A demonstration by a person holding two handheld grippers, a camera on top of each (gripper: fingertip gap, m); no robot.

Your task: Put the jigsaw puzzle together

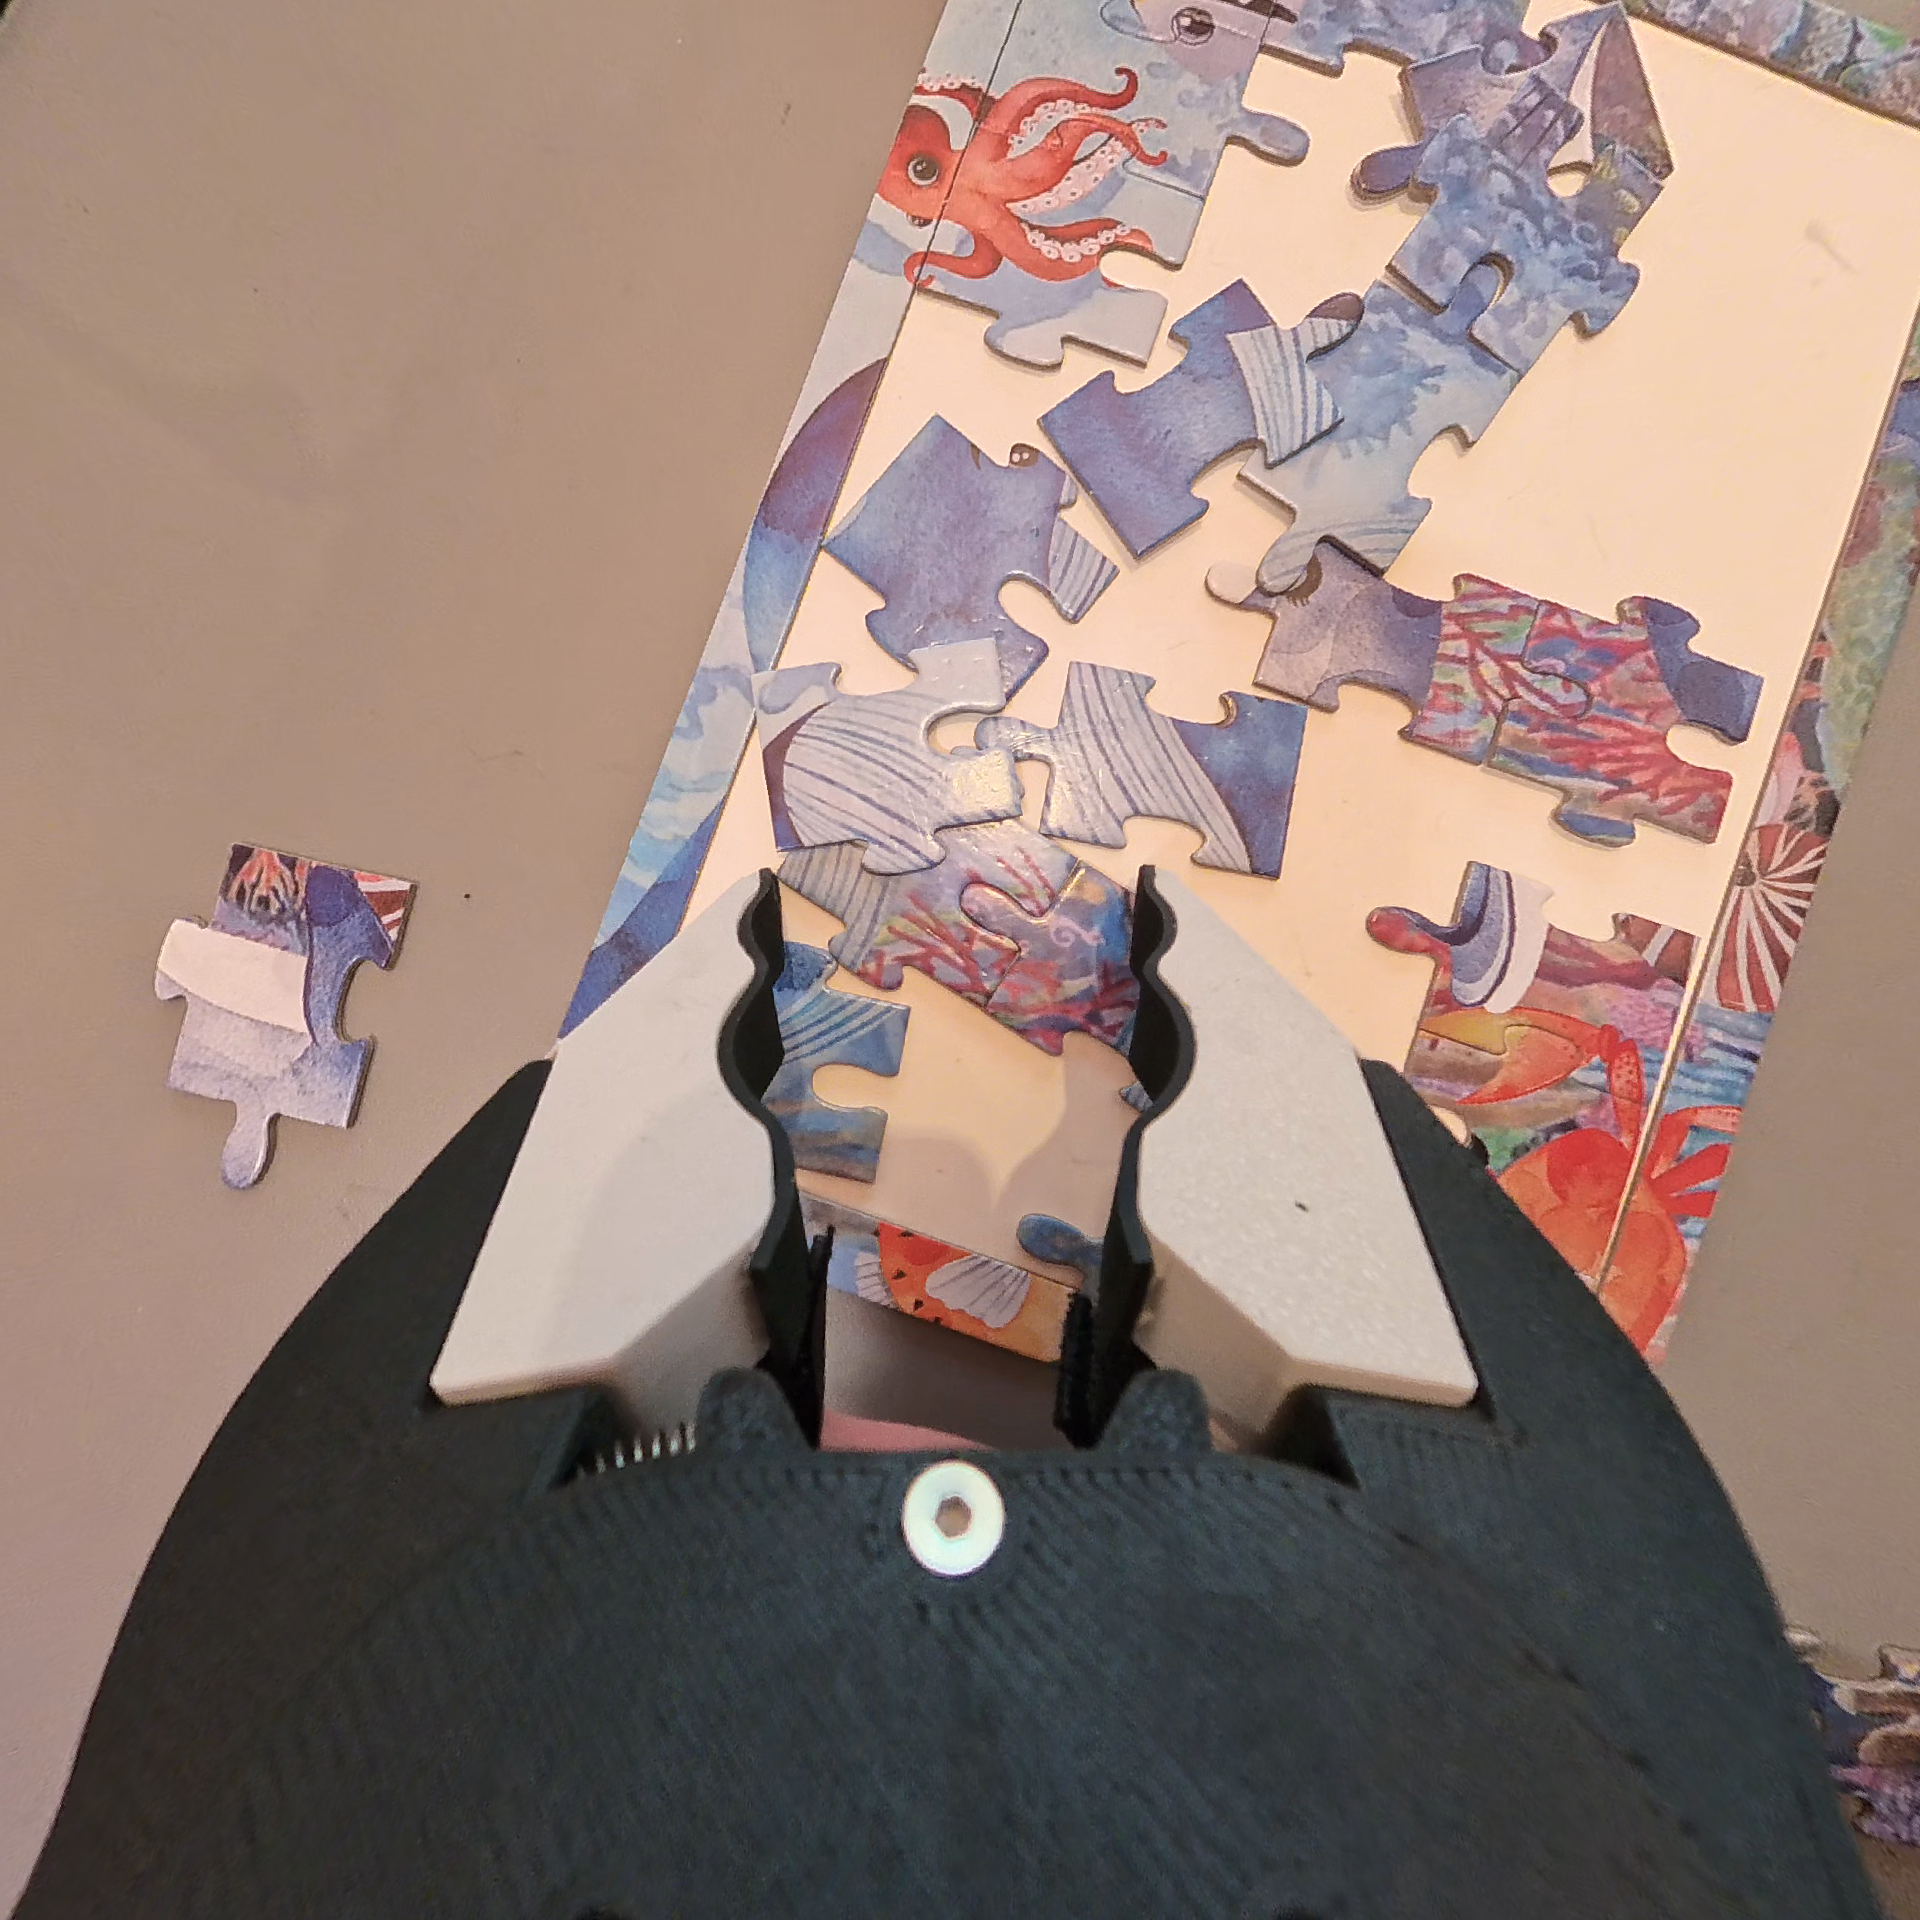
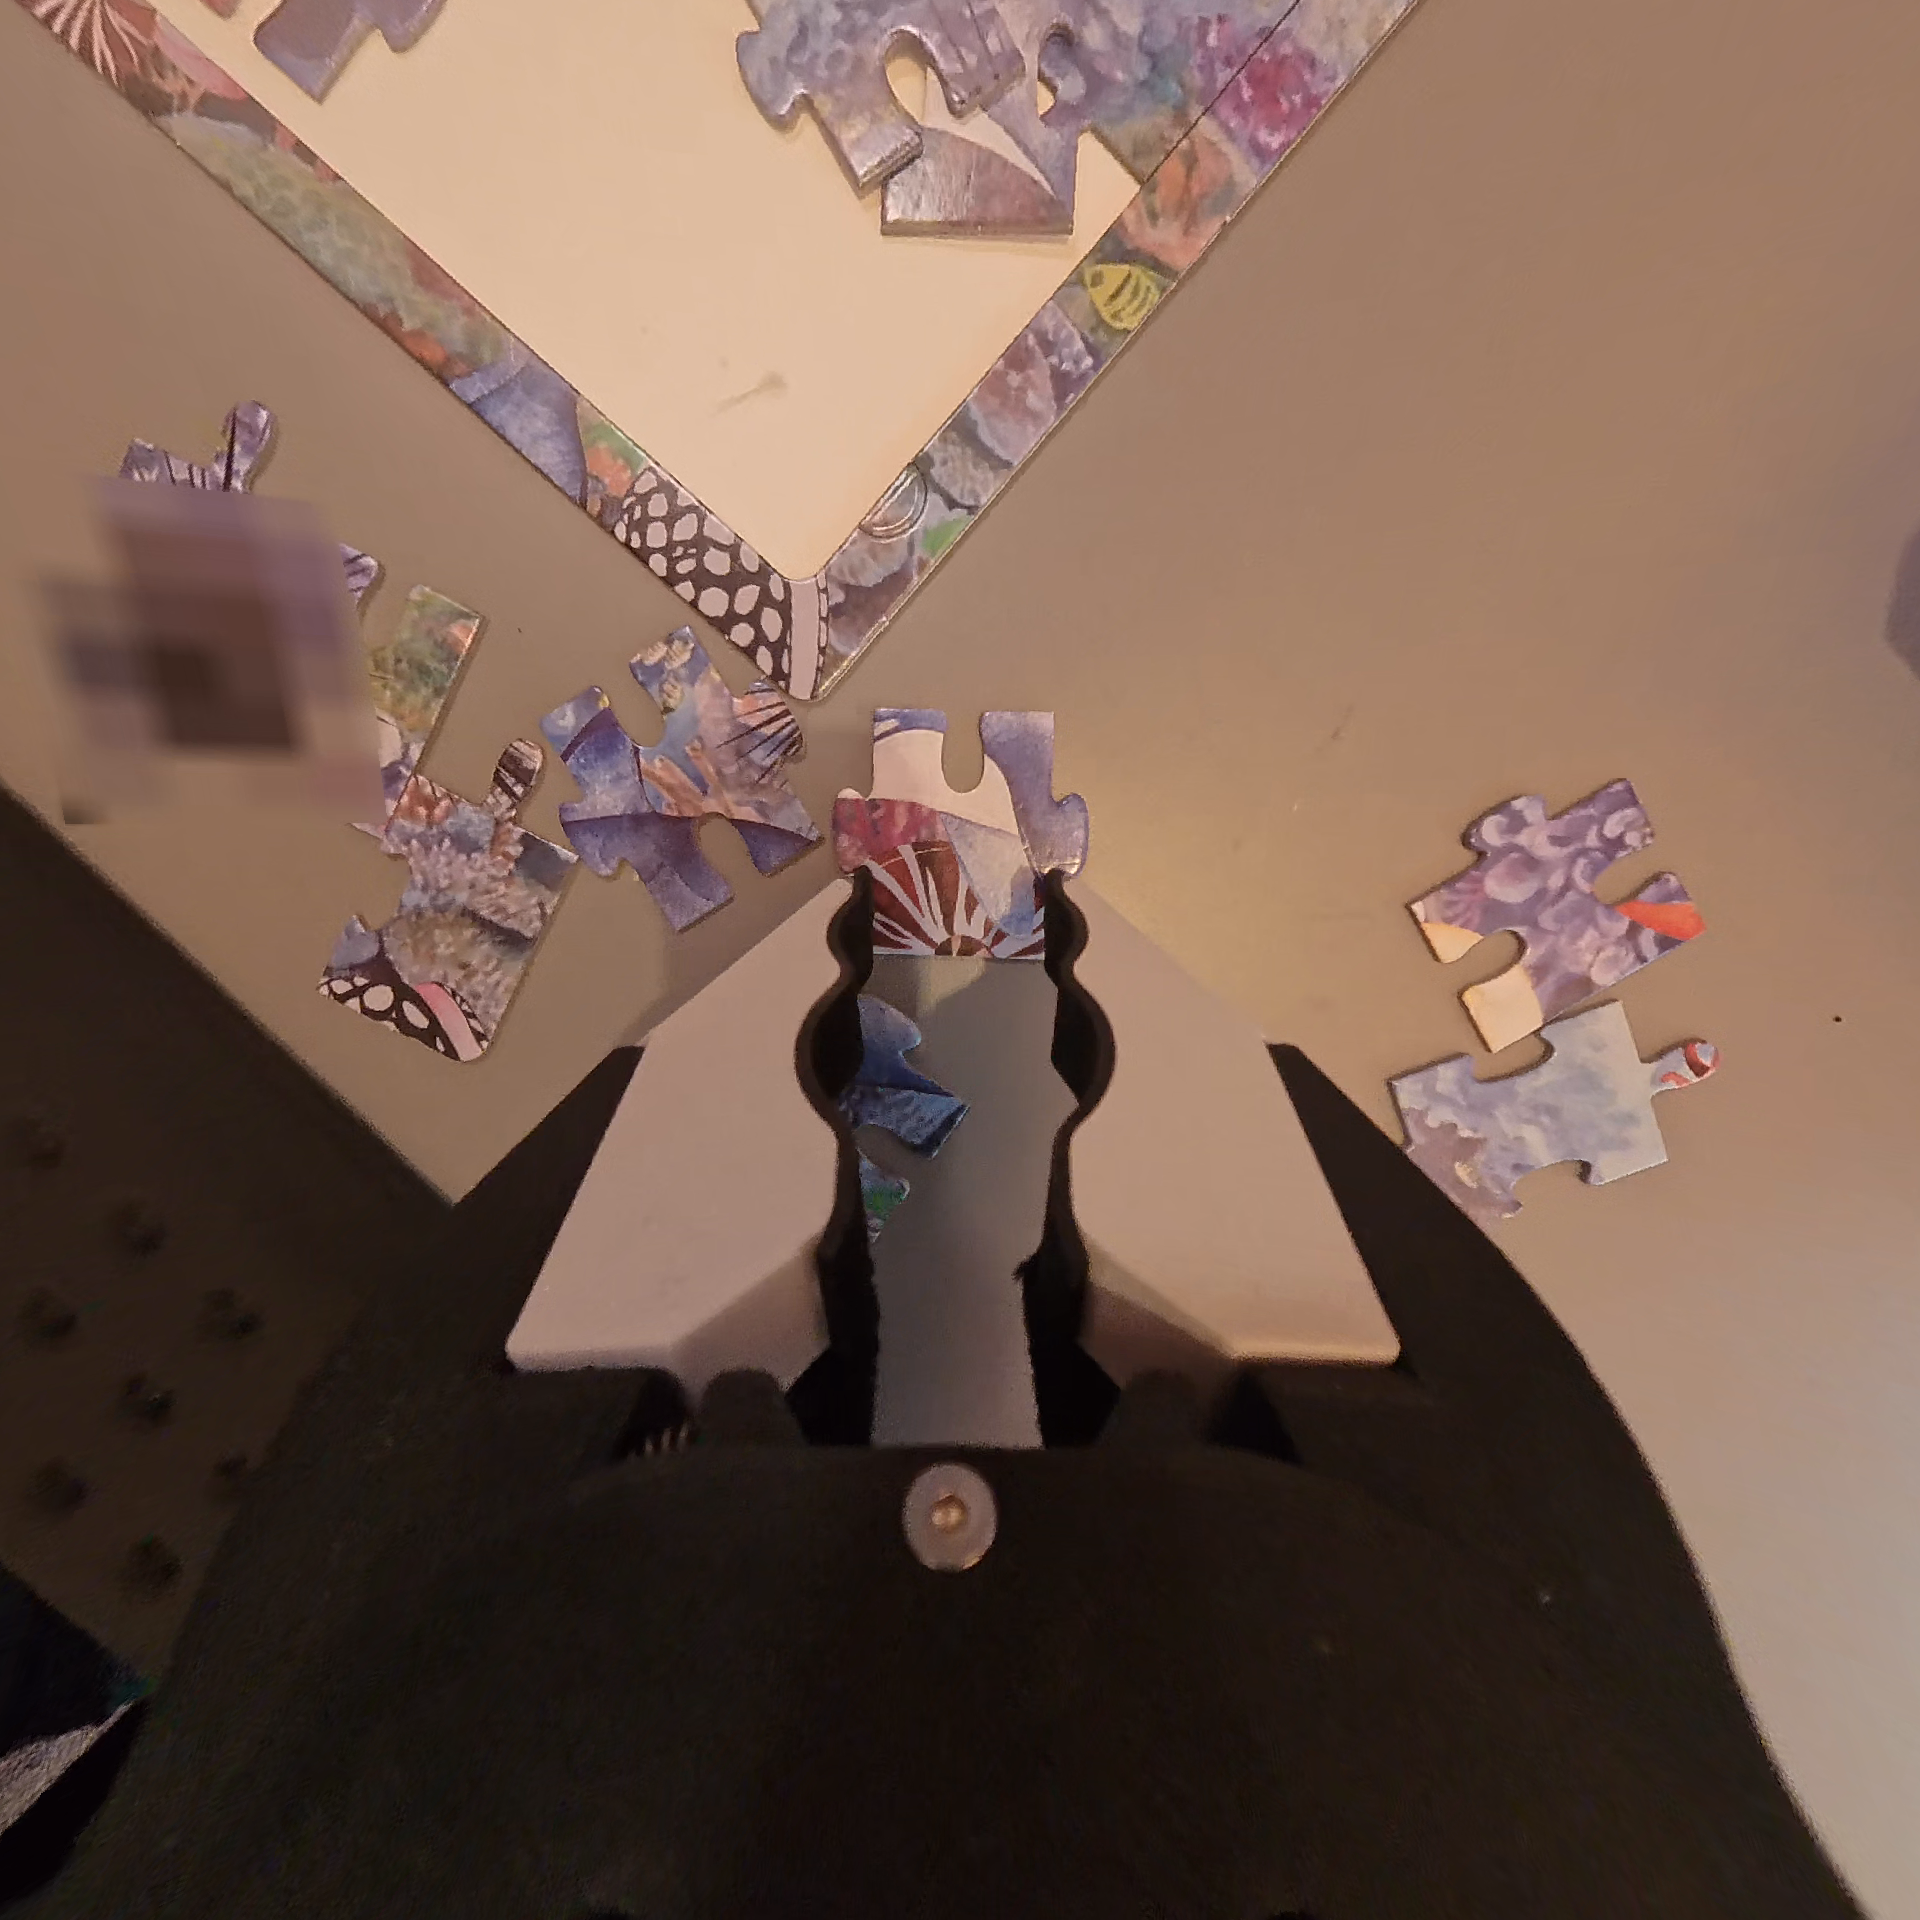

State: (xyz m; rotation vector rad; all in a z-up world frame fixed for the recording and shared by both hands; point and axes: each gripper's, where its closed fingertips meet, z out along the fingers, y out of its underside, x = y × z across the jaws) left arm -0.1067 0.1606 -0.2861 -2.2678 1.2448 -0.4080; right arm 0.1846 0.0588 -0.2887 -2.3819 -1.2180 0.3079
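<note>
Our left tongs (image 1: 956,894) stand apart and grip nothing, hanging over the near end of the puzzle tray (image 1: 727,790); between their fingers we see a coral-patterned joined pair (image 1: 997,935) lying in the tray. Just beyond the tips lie the striped whale pieces (image 1: 904,758), and farther on loose blue pieces (image 1: 1143,457) and the fitted octopus section (image 1: 1039,177). Left of these tongs, a lone piece (image 1: 281,997) lies on the surface (image 1: 364,416), well apart from the tray. Our right tongs (image 2: 956,878) are clamped on a red-fan piece (image 2: 956,831), held at the tips just short of the tray's corner (image 2: 800,613). Left of them lies a cluster of loose pieces (image 2: 675,779); to the right, two bluish pieces (image 2: 1548,997) lie touching.
</note>
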